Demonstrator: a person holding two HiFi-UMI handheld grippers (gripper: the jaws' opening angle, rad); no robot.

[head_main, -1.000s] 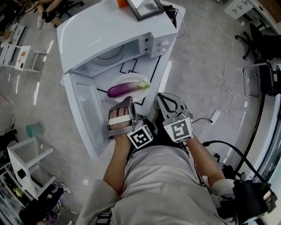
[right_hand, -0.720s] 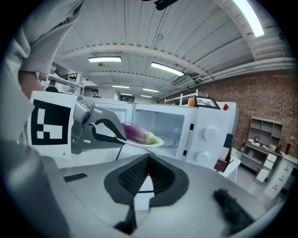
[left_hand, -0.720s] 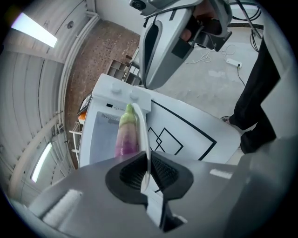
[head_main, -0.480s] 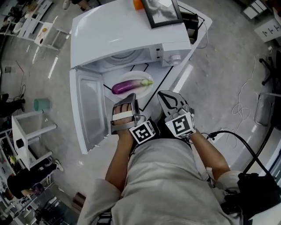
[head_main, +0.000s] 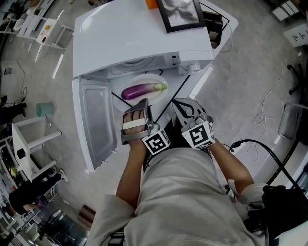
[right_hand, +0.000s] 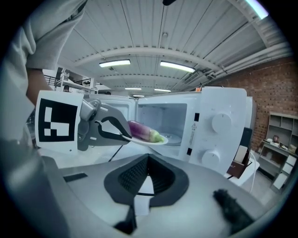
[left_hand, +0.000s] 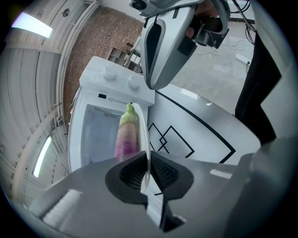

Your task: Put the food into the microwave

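Observation:
A purple eggplant (head_main: 139, 90) with a green stem lies on a white plate (head_main: 150, 79) at the mouth of the open white microwave (head_main: 134, 33). My left gripper (head_main: 143, 104) is shut on the plate's near rim; in the left gripper view the rim (left_hand: 147, 163) stands edge-on between the pads, with the eggplant (left_hand: 125, 135) beyond. My right gripper (head_main: 178, 103) hovers just right of the plate, shut with nothing in it. In the right gripper view the left gripper (right_hand: 108, 128) carries the plate (right_hand: 153, 141) and eggplant (right_hand: 143, 131) in front of the cavity (right_hand: 163, 118).
The microwave door (head_main: 96, 120) hangs open to the left. A framed picture (head_main: 180, 12) and an orange object (head_main: 151, 4) sit on top of the microwave. The white table (head_main: 166, 106) bears black line markings. Cables (head_main: 267, 115) trail on the floor at right.
Both grippers have moved forward toward the microwave. The plate with the eggplant has come from over the table to the cavity's mouth.

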